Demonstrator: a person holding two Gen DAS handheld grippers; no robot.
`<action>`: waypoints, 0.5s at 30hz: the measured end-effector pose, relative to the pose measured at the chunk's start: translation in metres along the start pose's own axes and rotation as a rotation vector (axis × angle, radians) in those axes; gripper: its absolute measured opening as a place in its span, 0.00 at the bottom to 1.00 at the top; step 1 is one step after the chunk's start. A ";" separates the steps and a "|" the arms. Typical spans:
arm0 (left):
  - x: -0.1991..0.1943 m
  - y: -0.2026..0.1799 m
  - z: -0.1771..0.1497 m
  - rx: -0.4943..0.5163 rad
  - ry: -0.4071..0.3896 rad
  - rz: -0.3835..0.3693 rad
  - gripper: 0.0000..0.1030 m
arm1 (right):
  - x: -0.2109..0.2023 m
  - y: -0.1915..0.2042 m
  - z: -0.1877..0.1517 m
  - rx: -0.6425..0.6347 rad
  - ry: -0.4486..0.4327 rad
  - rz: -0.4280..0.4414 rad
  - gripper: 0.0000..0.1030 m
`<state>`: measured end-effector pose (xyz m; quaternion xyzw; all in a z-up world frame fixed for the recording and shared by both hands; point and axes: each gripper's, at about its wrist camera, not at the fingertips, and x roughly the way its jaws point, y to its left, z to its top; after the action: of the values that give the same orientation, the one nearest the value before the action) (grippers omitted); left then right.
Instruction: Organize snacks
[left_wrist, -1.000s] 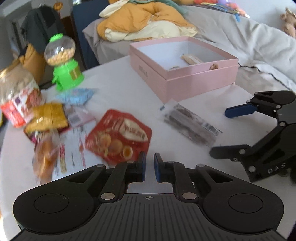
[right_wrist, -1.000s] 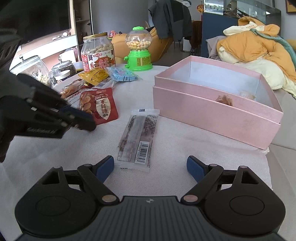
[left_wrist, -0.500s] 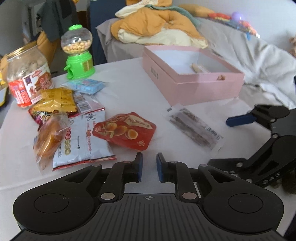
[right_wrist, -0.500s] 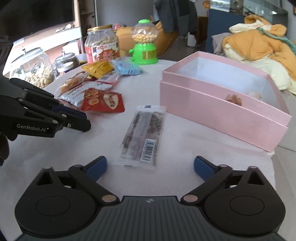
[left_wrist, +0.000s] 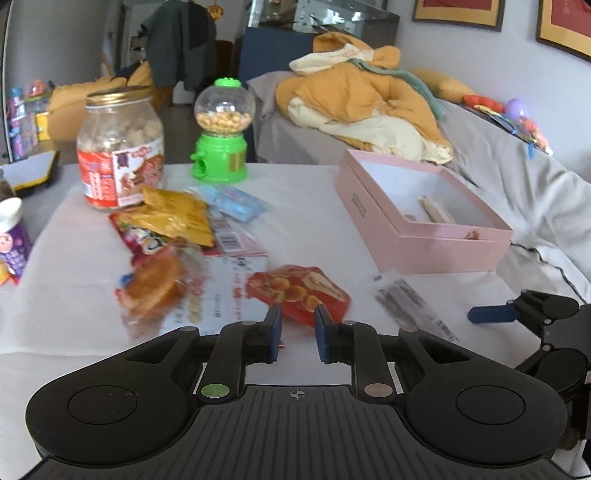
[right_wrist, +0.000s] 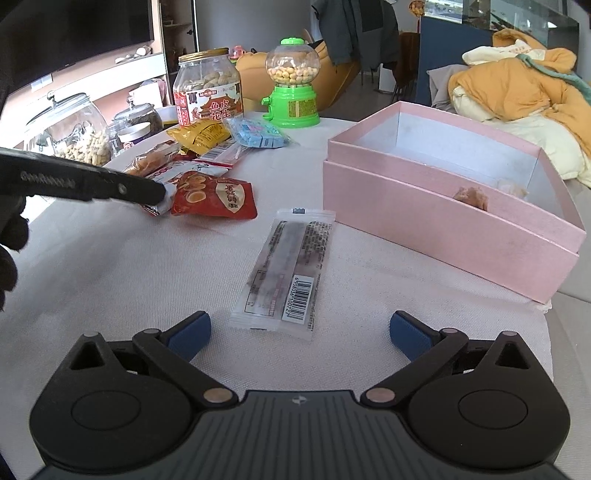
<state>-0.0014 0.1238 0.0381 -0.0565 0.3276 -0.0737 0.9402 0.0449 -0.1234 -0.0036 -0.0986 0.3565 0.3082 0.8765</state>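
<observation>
The left gripper (left_wrist: 297, 338) has been swung toward the red foil snack packet (left_wrist: 299, 293), jaws nearly together, empty; the right gripper (right_wrist: 299, 328) has just been opened wide for the clear wrapped bar (right_wrist: 290, 269) at twelve o'clock, the pink cardboard box (right_wrist: 443, 218) at two o'clock awaiting it

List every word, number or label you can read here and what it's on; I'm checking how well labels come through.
"鱼皮花生": label of the peanut jar.
"GenRobot.AI", partly blurred: side of the left gripper.
Barcode digits, about "6938034100727", uncertain: clear long packet.
Yellow characters on the red snack pouch: too blurred to read surely.
Embossed mark on the pink box: unreadable.
Print on the yellow bag and blue packet: too small.
</observation>
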 end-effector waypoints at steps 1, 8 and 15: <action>-0.001 0.000 0.000 0.015 0.005 -0.004 0.22 | 0.000 0.000 0.000 -0.001 0.000 0.000 1.00; 0.013 -0.015 0.023 0.128 -0.024 -0.001 0.22 | 0.000 0.000 0.000 -0.002 0.000 -0.002 1.00; 0.084 0.007 0.057 0.072 0.108 -0.014 0.24 | -0.001 0.000 0.000 -0.002 0.000 -0.004 1.00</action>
<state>0.1005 0.1189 0.0303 -0.0211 0.3744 -0.0951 0.9221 0.0446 -0.1237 -0.0030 -0.0999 0.3558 0.3069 0.8770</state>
